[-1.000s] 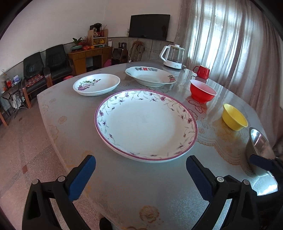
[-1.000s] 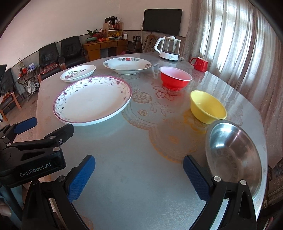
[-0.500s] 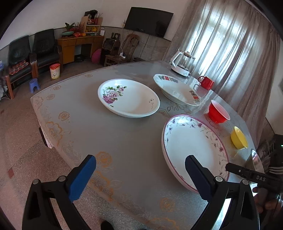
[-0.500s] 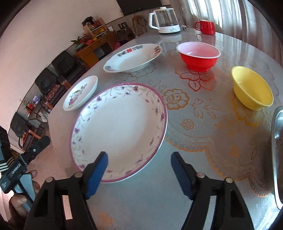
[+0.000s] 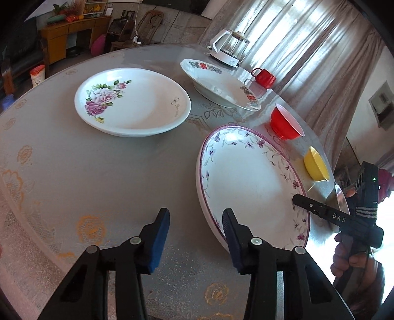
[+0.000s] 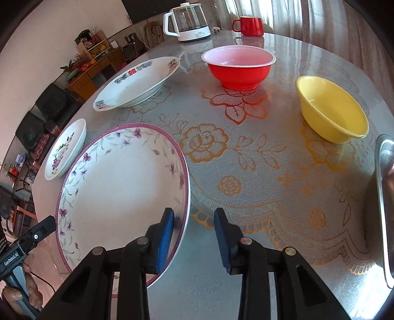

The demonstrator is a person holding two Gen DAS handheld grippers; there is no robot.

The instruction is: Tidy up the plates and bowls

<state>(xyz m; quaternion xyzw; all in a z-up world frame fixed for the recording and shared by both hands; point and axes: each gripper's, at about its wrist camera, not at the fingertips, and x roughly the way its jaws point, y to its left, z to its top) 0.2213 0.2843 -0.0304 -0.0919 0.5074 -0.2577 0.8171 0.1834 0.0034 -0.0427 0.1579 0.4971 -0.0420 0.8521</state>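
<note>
A large purple-rimmed plate (image 5: 248, 179) lies on the table; it also shows in the right wrist view (image 6: 118, 187). My left gripper (image 5: 195, 233) is open at the plate's near-left rim, its right finger over the rim. My right gripper (image 6: 193, 231) is open astride the plate's right rim, the left finger over the plate. A rose plate (image 5: 133, 108) (image 6: 65, 149) and a deep patterned plate (image 5: 219, 83) (image 6: 138, 81) lie beyond. A red bowl (image 6: 240, 66) (image 5: 285, 123), a yellow bowl (image 6: 332, 108) (image 5: 316, 163) and a steel bowl (image 6: 386, 197) stand to the right.
A glass kettle (image 6: 187, 21) and a red mug (image 6: 248, 25) stand at the table's far edge by the curtain. The table (image 5: 86, 177) has a lace cloth under glass. Chairs and a wooden cabinet stand beyond the left edge.
Both grippers have moved in to the large plate's rim from opposite sides. Their jaws have narrowed but stay open.
</note>
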